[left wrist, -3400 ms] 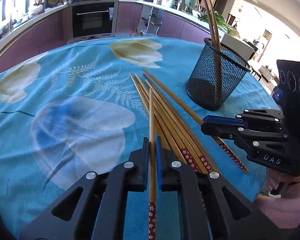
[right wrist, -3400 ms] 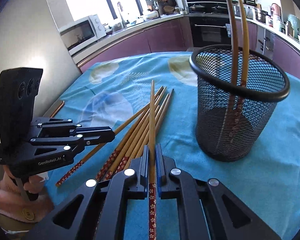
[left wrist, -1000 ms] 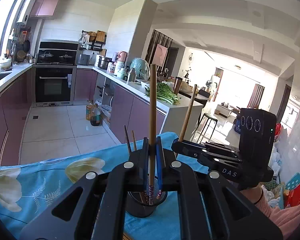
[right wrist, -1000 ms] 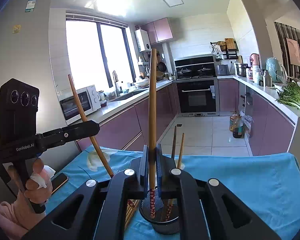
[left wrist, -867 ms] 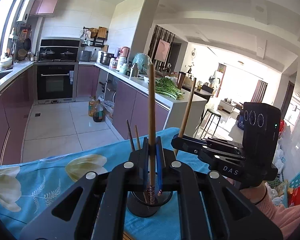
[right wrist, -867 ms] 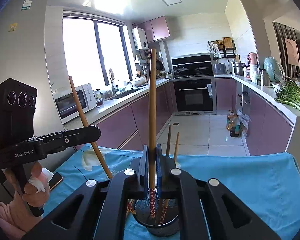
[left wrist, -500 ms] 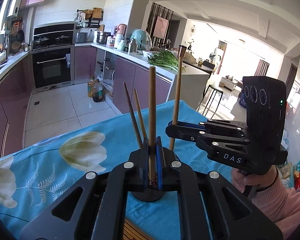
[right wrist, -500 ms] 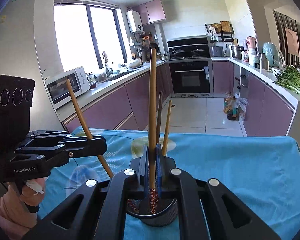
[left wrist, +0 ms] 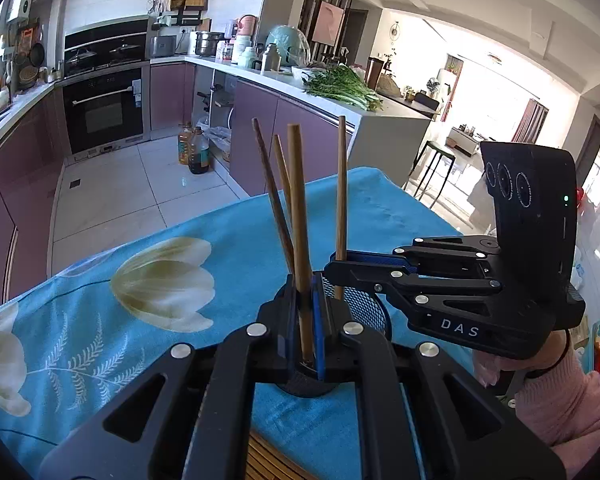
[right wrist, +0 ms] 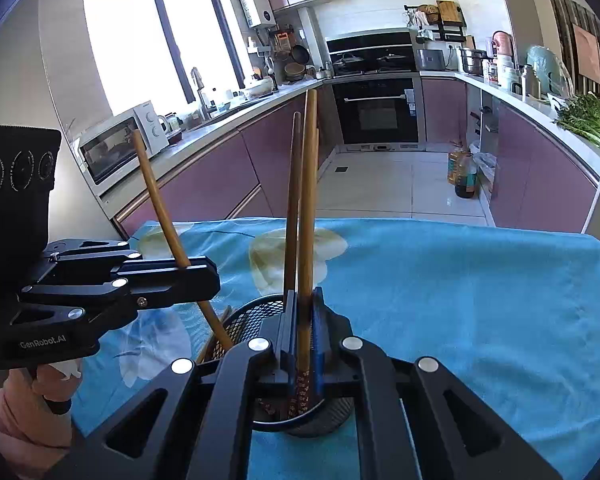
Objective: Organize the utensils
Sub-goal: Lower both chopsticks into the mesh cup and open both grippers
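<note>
A black mesh cup (left wrist: 364,304) (right wrist: 252,316) stands on the blue tablecloth, right under both grippers. My left gripper (left wrist: 305,320) (right wrist: 208,276) is shut on a wooden chopstick (left wrist: 298,220) (right wrist: 160,200) that stands nearly upright, lower end down in the cup. My right gripper (right wrist: 304,332) (left wrist: 332,262) is shut on another chopstick (right wrist: 309,200) (left wrist: 341,184), whose red patterned end (right wrist: 300,392) reaches inside the cup. Two more chopsticks (left wrist: 274,200) lean in the cup. Loose chopsticks (left wrist: 268,460) lie on the table below my left gripper.
The flowered blue tablecloth (right wrist: 460,300) ends at the table's far edge, with tiled floor beyond. Purple kitchen cabinets, an oven (right wrist: 380,112), a microwave (right wrist: 120,148) and greens (left wrist: 340,88) on a counter lie further off. Hands in pink sleeves (left wrist: 572,400) hold the gripper handles.
Both grippers have sunk and tipped downward, lowering their chopsticks into the cup. The two grippers now sit close together over its rim. Earlier each had gripped a chopstick lying on the table.
</note>
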Available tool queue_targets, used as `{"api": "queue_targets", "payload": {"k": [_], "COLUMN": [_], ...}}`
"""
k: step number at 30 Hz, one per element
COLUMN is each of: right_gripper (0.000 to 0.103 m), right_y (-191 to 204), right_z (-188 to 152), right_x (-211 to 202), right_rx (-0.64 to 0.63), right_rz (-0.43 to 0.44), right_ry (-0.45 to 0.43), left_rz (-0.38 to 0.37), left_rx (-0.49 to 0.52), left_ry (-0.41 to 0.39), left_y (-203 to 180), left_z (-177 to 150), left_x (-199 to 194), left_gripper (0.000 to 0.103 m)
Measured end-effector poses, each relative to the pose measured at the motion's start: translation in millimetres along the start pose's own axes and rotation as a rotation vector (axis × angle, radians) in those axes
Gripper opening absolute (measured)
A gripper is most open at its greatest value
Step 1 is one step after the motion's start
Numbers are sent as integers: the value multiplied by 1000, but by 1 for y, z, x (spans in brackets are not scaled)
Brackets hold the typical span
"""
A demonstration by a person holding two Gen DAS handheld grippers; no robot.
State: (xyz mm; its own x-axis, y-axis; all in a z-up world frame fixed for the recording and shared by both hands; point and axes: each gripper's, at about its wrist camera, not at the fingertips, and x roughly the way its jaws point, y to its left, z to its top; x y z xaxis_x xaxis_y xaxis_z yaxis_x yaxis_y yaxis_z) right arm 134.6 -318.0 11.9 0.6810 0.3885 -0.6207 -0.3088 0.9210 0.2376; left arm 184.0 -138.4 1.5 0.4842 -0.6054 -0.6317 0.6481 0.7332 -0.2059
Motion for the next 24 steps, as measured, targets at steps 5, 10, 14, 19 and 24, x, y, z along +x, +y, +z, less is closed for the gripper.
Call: {"api": "queue_targets", "payload": {"k": [5,10,14,19,24], "right_gripper": [10,20,27,38,42], "right_y": [3,8,17,44,74], "right_z": [-2,-5,-6,-14,-36], "right_x": [1,-6,-20,-45,-62], "right_rx": [13,8,-18,-96,-188], "right_rz": [-15,-13,8,61,144], "right_ry": [-13,-38,-74,-134,-135], "left_rz": [21,65,109,157,188], "left_rx": [-29,-38,-45,-37,-13], "left_ry": [3,-42,-105,-185,-174], "left_y": [6,9,11,12,13], "left_z": [-3,-14,-28,-50,-81], "left_x": [2,-14,-41,-79,-94], "left_gripper": [17,18,22,30,35]}}
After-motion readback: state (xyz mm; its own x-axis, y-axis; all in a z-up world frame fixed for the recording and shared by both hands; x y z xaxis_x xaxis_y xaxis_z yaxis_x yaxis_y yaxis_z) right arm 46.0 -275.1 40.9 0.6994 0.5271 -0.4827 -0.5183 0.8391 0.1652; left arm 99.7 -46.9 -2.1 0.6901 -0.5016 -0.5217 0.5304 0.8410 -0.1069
